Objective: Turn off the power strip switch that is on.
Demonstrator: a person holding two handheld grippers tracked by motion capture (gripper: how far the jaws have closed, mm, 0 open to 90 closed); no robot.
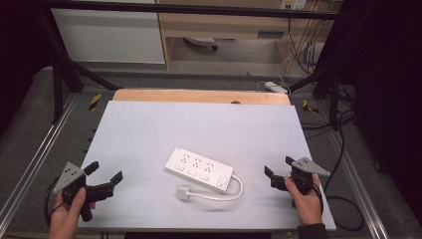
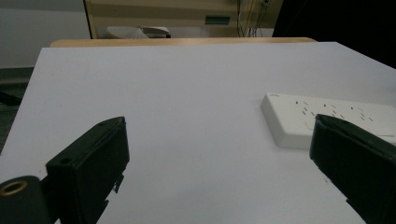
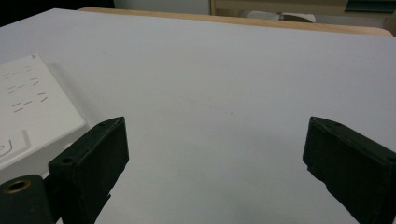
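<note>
A white power strip point(image 1: 200, 169) lies near the middle of the white table top point(image 1: 199, 129). Its white cable point(image 1: 221, 195) loops round to a white plug point(image 1: 183, 192) in front of it. My left gripper point(image 1: 104, 174) is held at the front left corner, open and empty; in its own view the jaws point(image 2: 217, 154) stand wide apart and the power strip point(image 2: 299, 119) lies ahead on the right. My right gripper point(image 1: 278, 167) is held at the front right, open and empty, with the power strip point(image 3: 28, 112) to its left in the right gripper view point(image 3: 215, 158).
A wooden table edge point(image 1: 199, 95) runs behind the white top. A black frame point(image 1: 59, 74) stands around the table, with cables point(image 1: 343, 149) on the floor at the right and a white adapter point(image 1: 275, 87) behind the far edge.
</note>
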